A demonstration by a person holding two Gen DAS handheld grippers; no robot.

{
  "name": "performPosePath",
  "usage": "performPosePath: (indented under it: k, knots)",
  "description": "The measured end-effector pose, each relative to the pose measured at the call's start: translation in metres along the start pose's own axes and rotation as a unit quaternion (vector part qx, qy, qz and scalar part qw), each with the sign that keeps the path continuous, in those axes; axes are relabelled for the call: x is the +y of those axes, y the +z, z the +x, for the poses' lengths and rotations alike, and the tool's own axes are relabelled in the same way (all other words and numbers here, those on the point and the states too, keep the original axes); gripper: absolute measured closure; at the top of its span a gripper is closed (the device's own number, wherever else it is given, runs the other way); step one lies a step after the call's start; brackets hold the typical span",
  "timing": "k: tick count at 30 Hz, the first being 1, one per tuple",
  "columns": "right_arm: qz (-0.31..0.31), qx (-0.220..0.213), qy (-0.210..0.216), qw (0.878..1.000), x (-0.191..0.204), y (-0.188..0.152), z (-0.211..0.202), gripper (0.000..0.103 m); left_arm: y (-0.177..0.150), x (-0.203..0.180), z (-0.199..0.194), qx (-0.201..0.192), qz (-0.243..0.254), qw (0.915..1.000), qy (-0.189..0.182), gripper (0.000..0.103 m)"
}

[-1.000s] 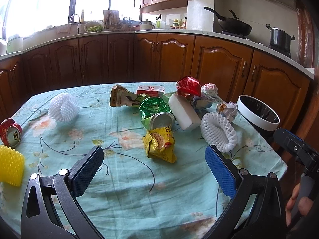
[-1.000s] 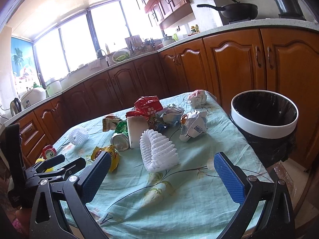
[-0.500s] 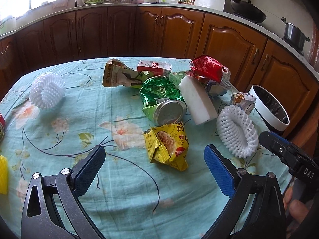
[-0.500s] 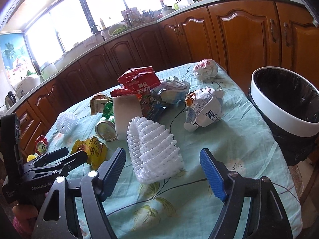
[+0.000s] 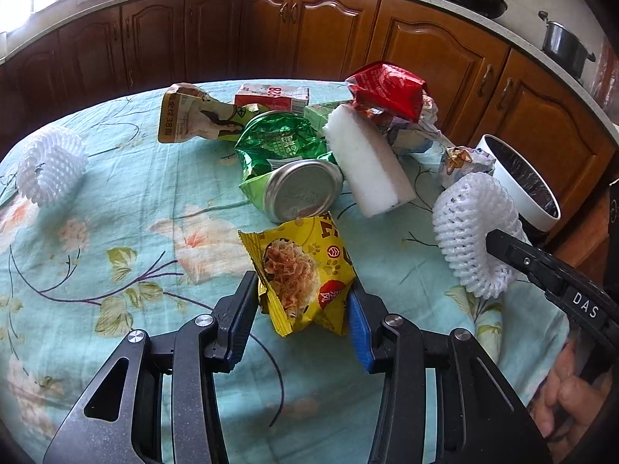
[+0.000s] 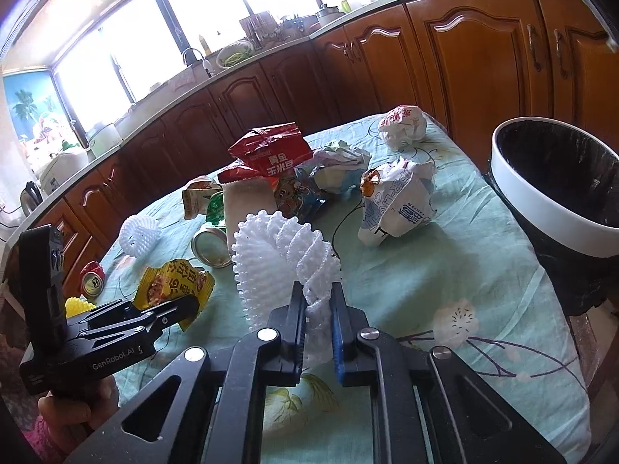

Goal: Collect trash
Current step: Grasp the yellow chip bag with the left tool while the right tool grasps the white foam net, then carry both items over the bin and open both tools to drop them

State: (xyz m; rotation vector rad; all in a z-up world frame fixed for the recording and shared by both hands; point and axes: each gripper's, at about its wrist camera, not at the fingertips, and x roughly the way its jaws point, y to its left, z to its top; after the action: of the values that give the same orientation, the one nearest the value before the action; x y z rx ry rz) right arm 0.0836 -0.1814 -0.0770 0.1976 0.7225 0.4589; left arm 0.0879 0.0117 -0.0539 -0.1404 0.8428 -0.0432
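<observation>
Pickup step: the right gripper (image 6: 316, 305) is clamped on the white foam net (image 6: 284, 259) beside the bin (image 6: 541, 208); the left gripper (image 5: 303, 305) pinches the yellow snack bag (image 5: 305, 270), farther from it. Next, I judge: lift both and carry them over its rim

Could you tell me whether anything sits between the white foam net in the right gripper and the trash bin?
Nothing visible does. The right gripper pinches the foam net, and only bare tablecloth lies between it and the trash bin; the crumpled paper wrapper sits further back.

two white foam nets (image 5: 474, 232) (image 5: 50, 166), two cans (image 6: 211, 245) (image 6: 93, 278), one bin (image 6: 557, 189)
</observation>
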Motion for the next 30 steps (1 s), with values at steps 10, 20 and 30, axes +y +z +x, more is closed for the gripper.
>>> performPosePath:
  k: [10, 20, 30]
  knots:
    - [0.033, -0.035, -0.033, 0.998, -0.040, 0.005, -0.043, 0.092, 0.013, -0.046, -0.006, -0.006, 0.033, 0.9981, -0.052, 0.061]
    - [0.072, -0.070, -0.094, 0.990, -0.102, 0.028, -0.079, 0.092, 0.043, -0.106, 0.005, -0.009, 0.079, 0.9916, -0.102, 0.061]
    - [0.109, -0.084, -0.147, 0.980, -0.174, 0.068, -0.088, 0.092, 0.087, -0.182, 0.026, -0.003, 0.129, 0.9806, -0.147, 0.061]
